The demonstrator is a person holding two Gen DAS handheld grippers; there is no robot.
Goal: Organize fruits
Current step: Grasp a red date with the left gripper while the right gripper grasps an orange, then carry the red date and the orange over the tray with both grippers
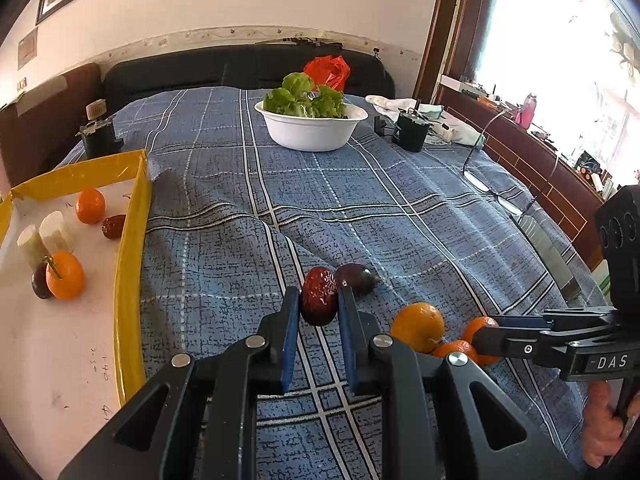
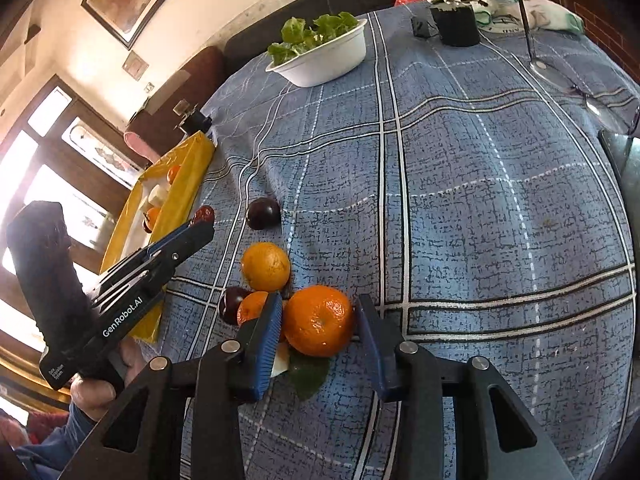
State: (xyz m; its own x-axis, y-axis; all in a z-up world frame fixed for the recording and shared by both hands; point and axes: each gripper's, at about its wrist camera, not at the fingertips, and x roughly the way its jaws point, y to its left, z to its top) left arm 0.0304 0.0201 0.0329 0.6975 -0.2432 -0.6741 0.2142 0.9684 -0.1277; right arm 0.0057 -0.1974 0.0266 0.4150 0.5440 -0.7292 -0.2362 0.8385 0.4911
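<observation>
My left gripper (image 1: 319, 300) is shut on a dark red jujube (image 1: 319, 296), held just above the blue plaid cloth. A dark plum (image 1: 355, 278) lies right behind it. My right gripper (image 2: 318, 316) has its jaws around a large tangerine (image 2: 319, 320) on the cloth; the left pad touches it and a small gap shows at the right pad. More tangerines (image 2: 265, 266) and a plum (image 2: 231, 304) lie beside it. The yellow-rimmed tray (image 1: 130, 240) at the left holds tangerines (image 1: 65, 275), a jujube and white pieces.
A white bowl of lettuce (image 1: 312, 128) stands at the far middle. A black cup (image 1: 412, 134), white cloths and glasses (image 1: 480, 184) lie at the far right. A black device (image 1: 98, 134) stands behind the tray. A green leaf (image 2: 308, 376) lies under my right gripper.
</observation>
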